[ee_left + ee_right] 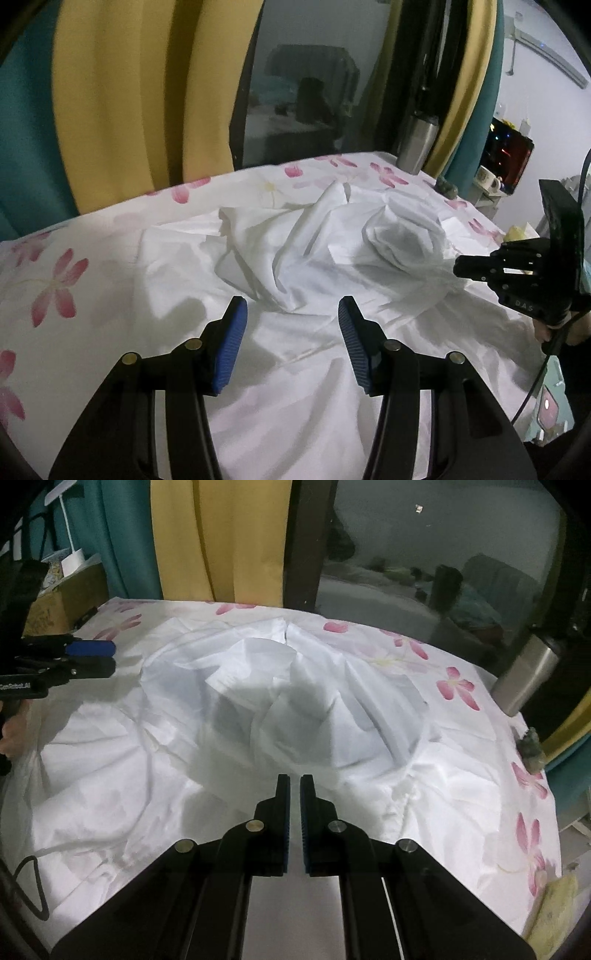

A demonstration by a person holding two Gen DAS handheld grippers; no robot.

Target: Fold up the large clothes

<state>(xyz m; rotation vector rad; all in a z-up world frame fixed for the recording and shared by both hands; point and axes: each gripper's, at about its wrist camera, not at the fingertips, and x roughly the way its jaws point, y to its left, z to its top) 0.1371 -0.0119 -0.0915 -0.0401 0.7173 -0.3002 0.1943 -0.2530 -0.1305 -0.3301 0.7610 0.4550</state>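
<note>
Two claws, left (291, 314) agape, right (294, 782) closed, above crumpled white garment (280, 709)

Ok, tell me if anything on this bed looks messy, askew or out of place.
The white garment is the odd thing: it lies crumpled in the middle of the floral sheet, bunched into raised ridges and hollows instead of spread flat. A steel tumbler also stands at the sheet's far edge by the window. Nothing looks spilled or damaged.
</note>
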